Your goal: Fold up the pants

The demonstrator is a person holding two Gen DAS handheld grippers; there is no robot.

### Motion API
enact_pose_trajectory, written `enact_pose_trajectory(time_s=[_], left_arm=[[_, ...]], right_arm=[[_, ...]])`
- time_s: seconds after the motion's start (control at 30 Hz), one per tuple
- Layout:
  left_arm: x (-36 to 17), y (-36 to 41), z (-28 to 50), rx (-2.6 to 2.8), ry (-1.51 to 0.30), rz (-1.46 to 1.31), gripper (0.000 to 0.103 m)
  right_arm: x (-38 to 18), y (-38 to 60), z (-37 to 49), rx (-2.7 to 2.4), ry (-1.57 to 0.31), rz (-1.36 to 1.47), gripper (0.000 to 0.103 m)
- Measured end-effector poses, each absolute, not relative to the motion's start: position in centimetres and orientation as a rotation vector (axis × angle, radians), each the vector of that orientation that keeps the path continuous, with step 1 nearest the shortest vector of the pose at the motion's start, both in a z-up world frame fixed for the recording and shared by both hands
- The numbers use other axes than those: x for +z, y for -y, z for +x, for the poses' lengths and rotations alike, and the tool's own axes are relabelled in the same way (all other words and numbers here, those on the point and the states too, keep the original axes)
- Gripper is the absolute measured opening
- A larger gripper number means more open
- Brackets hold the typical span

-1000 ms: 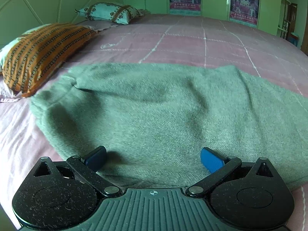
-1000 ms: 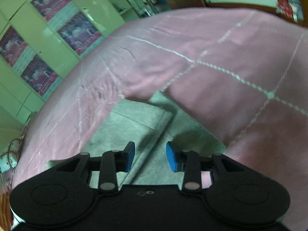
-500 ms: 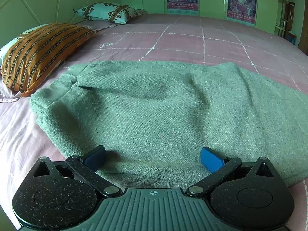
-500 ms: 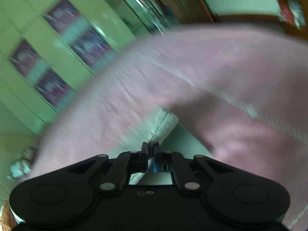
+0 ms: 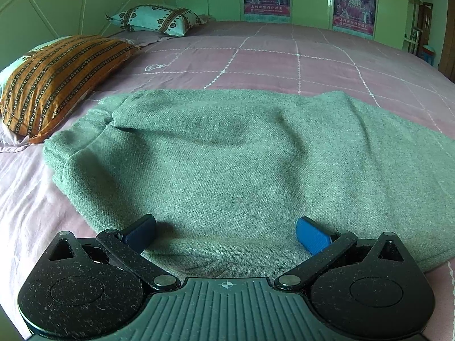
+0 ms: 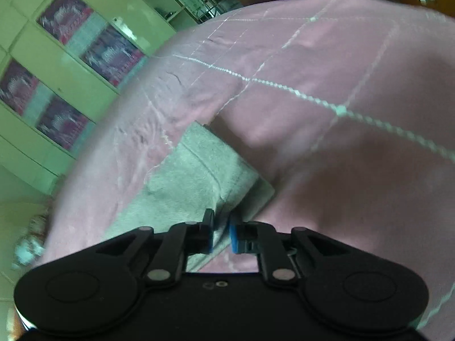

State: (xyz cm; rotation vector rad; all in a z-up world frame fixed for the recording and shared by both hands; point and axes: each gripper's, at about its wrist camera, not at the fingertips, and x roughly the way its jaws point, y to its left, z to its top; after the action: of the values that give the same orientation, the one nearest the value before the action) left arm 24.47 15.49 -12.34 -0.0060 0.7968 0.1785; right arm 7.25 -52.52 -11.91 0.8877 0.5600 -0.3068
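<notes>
The grey-green pants (image 5: 227, 159) lie spread across the pink bed. In the left wrist view my left gripper (image 5: 226, 233) is wide open, its blue pads low over the near edge of the pants, holding nothing. In the right wrist view my right gripper (image 6: 221, 234) is shut on the hem end of a pant leg (image 6: 199, 179), which rises from the sheet toward the jaws. The cloth between the pads is partly hidden by the fingers.
An orange striped pillow (image 5: 54, 82) lies at the left and a white patterned pillow (image 5: 156, 20) at the head of the bed. Pink quilted sheet (image 6: 327, 91) surrounds the pants. Green cabinets with posters (image 6: 71, 56) stand beyond the bed.
My right gripper closed on the pant leg hem and has lifted and pulled it. My left gripper stayed open and nearly still over the pants.
</notes>
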Motion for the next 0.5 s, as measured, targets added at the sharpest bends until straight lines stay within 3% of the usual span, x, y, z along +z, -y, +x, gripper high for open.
enact_pose_trajectory(time_s=[0.03, 0.07, 0.3, 0.37, 0.5], left_arm=[[-12.4, -15.5, 24.5, 0.179, -0.794, -0.005, 0.103], [-12.4, -15.4, 24.5, 0.183, -0.791, -0.005, 0.103], [-12.5, -15.2, 24.2, 0.194, -0.784, -0.007, 0.103], [-12.4, -15.2, 24.2, 0.194, -0.786, -0.008, 0.103], [-12.4, -15.2, 24.1, 0.193, -0.786, -0.005, 0.103]], right_arm=[[-11.7, 52.4, 6.6, -0.323, -0.544, 0.882, 0.021], [-11.6, 52.3, 6.4, -0.327, -0.539, 0.892, 0.023], [-13.5, 52.5, 9.2, -0.298, -0.571, 0.95, 0.023], [-12.9, 52.1, 10.0, -0.298, -0.59, 0.891, 0.003], [-7.2, 50.5, 8.4, -0.213, -0.449, 0.722, 0.001]])
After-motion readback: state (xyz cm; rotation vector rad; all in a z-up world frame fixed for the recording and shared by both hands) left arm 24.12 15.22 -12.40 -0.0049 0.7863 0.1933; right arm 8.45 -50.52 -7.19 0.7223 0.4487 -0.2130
